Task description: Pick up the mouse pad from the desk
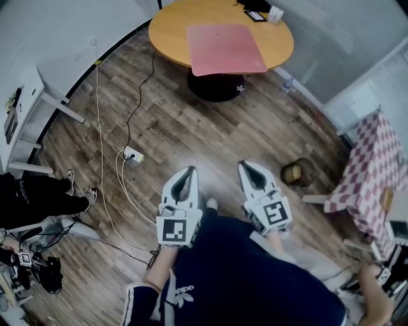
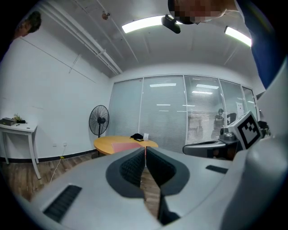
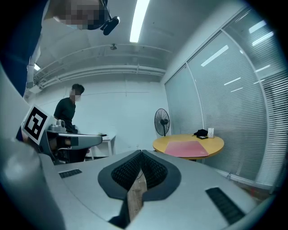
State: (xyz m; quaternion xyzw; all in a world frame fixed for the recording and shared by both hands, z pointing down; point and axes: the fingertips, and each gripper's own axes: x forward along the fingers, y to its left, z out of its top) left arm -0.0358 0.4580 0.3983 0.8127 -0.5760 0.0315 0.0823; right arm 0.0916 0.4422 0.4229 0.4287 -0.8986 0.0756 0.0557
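Note:
A pink mouse pad [image 1: 225, 49] lies flat on a round wooden desk [image 1: 172, 28] at the far side of the room. The mouse pad [image 3: 186, 148] and desk [image 3: 211, 144] show far ahead in the right gripper view, and the mouse pad [image 2: 127, 146] shows small in the left gripper view. My left gripper [image 1: 189, 170] and right gripper [image 1: 245, 165] hang side by side over the wood floor, well short of the desk. Both point toward it, shut and empty.
A black item [image 1: 255, 15] and a small white holder [image 1: 275, 14] sit at the desk's far edge. A power strip [image 1: 132, 155] with trailing cables lies on the floor at left. A checkered-cloth table [image 1: 373, 173] and a small basket [image 1: 297, 172] stand at right. A standing fan [image 2: 99, 119] is near the desk.

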